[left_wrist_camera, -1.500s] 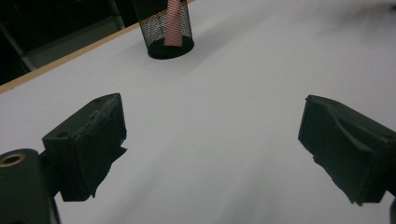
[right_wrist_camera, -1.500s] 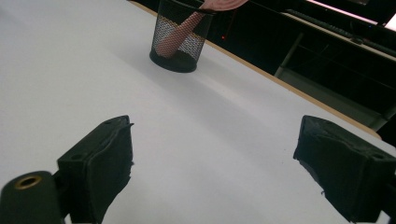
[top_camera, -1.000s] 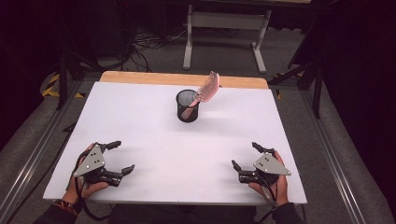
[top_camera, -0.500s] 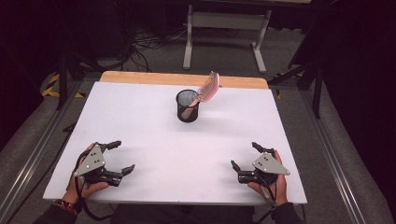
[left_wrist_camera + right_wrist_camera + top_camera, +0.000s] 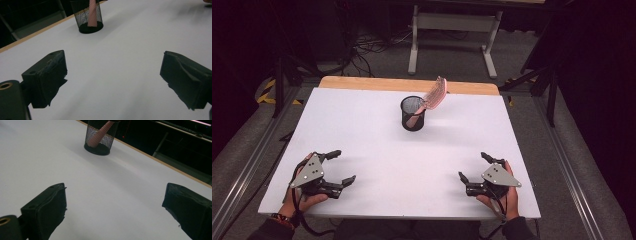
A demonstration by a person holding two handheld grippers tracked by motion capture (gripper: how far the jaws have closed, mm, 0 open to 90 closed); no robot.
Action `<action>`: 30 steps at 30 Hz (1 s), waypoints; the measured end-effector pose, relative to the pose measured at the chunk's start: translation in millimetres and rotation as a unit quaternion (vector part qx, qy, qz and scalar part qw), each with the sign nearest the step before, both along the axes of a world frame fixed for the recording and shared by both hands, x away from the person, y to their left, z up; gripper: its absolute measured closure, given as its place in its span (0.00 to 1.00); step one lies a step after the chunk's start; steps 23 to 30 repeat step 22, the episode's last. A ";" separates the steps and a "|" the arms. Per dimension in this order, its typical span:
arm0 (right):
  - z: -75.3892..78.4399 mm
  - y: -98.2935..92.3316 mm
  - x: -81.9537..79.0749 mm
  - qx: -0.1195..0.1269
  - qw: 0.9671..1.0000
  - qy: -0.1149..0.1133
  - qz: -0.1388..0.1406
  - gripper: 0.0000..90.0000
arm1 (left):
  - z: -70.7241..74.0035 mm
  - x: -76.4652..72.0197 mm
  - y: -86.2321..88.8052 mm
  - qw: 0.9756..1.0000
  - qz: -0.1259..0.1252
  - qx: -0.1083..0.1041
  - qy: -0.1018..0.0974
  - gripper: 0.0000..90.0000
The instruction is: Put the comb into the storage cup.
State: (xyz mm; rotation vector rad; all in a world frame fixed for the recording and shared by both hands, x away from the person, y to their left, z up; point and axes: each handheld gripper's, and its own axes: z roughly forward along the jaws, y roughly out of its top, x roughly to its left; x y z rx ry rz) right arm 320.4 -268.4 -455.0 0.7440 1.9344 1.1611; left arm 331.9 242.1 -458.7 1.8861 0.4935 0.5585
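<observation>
Comb (image 5: pixel 435 94) stood handle-down in the black mesh cup (image 5: pixel 412 114) at the far middle of the white table (image 5: pixel 362 130), its pink toothed head leaning out to the right. Left gripper (image 5: pixel 337 169) rested near the front-left corner, jaws wide and empty; right gripper (image 5: pixel 473 169) rested front-right, likewise wide. A good reach would probably pinch the exposed head, steadying the cup.

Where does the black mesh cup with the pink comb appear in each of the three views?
High view: the mesh cup stands at the centre of the far half of the white table, the pink comb leaning out to the right.
Left gripper view: cup at top, left of centre.
Right gripper view: cup at top, near centre.
Shared landmark: the table's wooden far edge behind the cup.
</observation>
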 end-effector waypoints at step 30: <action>1.0 -0.2 0.8 0.001 1.000 -0.004 -0.006 0.07 | 0.2 -1.3 0.8 1.000 0.004 0.003 -0.002 0.09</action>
